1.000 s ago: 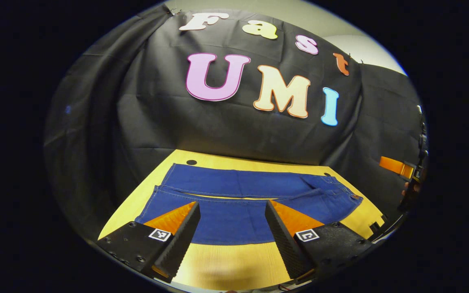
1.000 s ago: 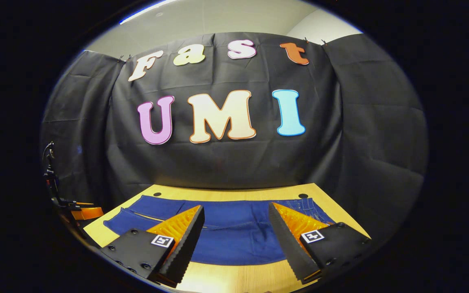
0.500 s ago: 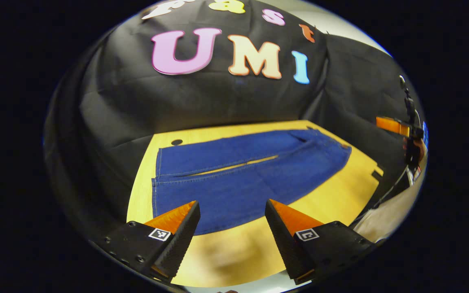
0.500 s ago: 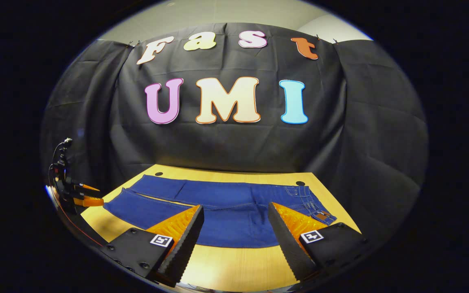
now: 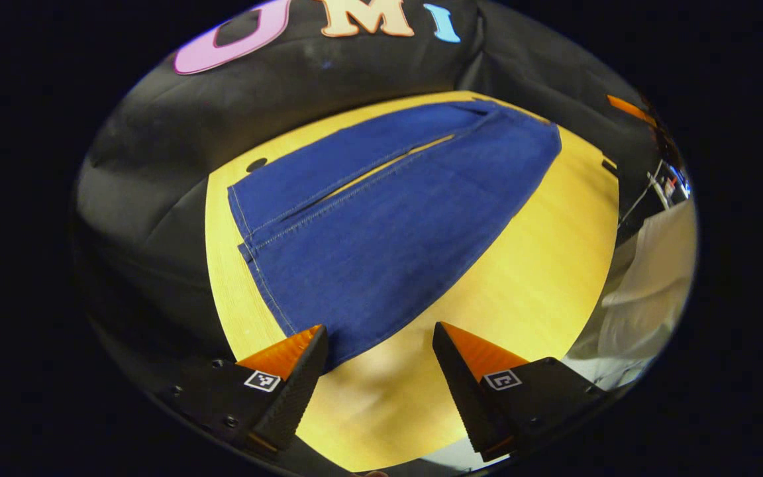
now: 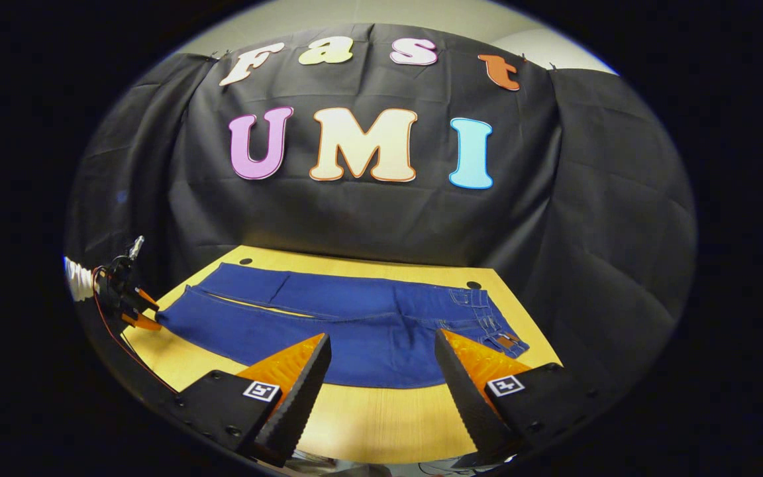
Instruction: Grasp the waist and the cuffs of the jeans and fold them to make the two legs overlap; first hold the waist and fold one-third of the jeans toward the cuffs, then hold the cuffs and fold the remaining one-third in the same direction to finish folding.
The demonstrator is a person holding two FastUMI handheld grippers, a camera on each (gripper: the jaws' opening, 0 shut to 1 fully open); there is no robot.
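Note:
Blue jeans (image 5: 381,225) lie flat and unfolded on the yellow wooden table (image 5: 554,265), the two legs side by side. In the left gripper view the cuffs (image 5: 242,218) are at the left and the waist (image 5: 540,132) is far off at the upper right. My left gripper (image 5: 378,338) is open just above the near leg's cuff corner, holding nothing. In the right gripper view the jeans (image 6: 328,324) run across the table (image 6: 381,411), waist (image 6: 494,324) at the right. My right gripper (image 6: 381,344) hangs open over the near edge by the waist, empty. The left gripper (image 6: 133,308) shows by the cuffs.
The black cloth wall (image 6: 368,225) closes the table's back and sides. Round holes (image 6: 473,285) sit near the table's back corners, one close to the cuffs (image 5: 257,163). A person's white sleeve (image 5: 646,278) shows past the table's near edge. Bare wood lies in front of the jeans.
My left gripper has swung toward the cuffs and tipped down over the near leg's corner. The right gripper has shifted slightly near the waist. The jeans have not moved.

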